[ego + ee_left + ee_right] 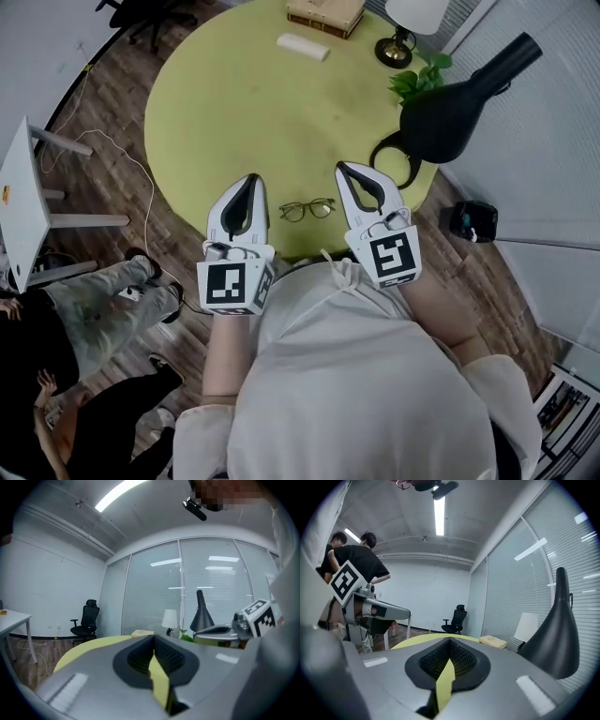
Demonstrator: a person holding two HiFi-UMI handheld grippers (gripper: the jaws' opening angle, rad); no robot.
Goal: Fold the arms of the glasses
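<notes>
Glasses [307, 209]: one pair, dark thin frame, lying flat on the round yellow-green table [234, 103] close to its near edge, lenses side by side; whether the arms are folded is too small to tell. Left gripper [251, 180]: held above the table edge just left of the glasses, not touching them; its own view [153, 637] shows the jaws closed tip to tip with nothing between them. Right gripper [341, 169]: held just right of the glasses, likewise clear of them; its own view [450, 640] shows the jaws brought together and empty. Both grippers point across the table, the glasses lying between them. Other items on the table, all at the far side and well apart from the glasses: tan book [324, 14], small white block [303, 47], table lamp [403, 28], green plant [419, 80], tall black vessel with a handle [455, 108]. Off the table: black office chair [86, 618] by the glass wall
</notes>
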